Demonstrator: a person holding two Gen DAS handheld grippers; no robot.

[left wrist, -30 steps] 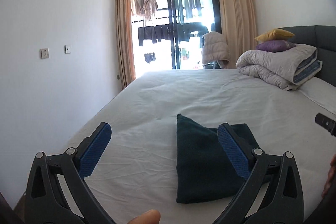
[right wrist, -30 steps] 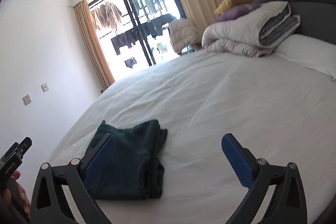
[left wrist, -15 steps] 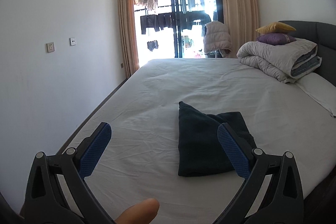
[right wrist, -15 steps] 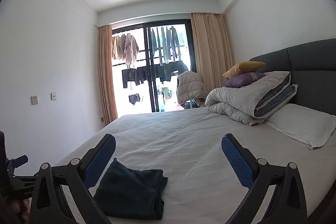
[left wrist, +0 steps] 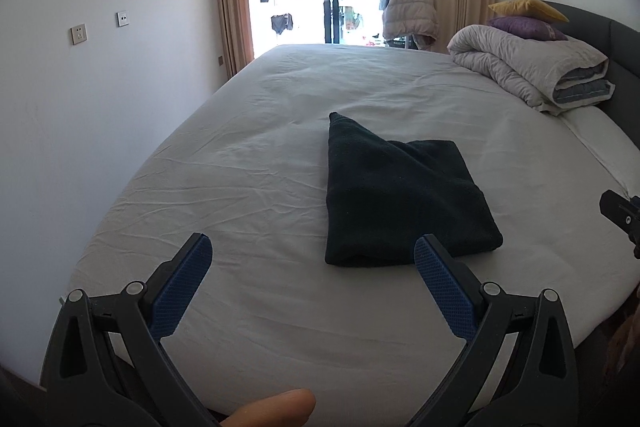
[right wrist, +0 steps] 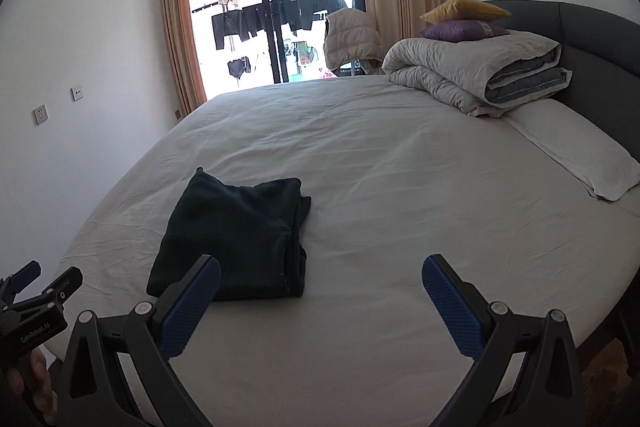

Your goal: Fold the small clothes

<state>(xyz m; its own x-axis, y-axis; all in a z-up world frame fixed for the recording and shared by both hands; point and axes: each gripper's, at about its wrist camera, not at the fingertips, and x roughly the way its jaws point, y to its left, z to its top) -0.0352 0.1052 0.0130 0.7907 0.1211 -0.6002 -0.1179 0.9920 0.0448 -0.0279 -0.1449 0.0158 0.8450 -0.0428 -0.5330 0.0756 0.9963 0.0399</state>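
Observation:
A dark green garment (left wrist: 396, 195) lies folded in a flat stack on the white bed sheet (left wrist: 260, 163); it also shows in the right wrist view (right wrist: 236, 227). My left gripper (left wrist: 314, 267) is open and empty, held back from the garment's near edge, over the bed's front part. My right gripper (right wrist: 320, 283) is open and empty, held just right of the garment's near corner. Each gripper shows at the edge of the other's view: the right one (left wrist: 620, 215) and the left one (right wrist: 36, 291).
A rolled grey duvet (right wrist: 472, 71) with a purple cushion (right wrist: 464, 29) and a yellow cushion (right wrist: 464, 7) lies by the dark headboard (right wrist: 592, 39). A white pillow (right wrist: 572, 147) lies at the right. A white wall (left wrist: 80, 107) runs along the bed's left side. Balcony doors (right wrist: 280, 7) stand beyond.
Both grippers have pulled back from the garment and tilted down again after pointing up at the room. The garment lies still. Both stay open.

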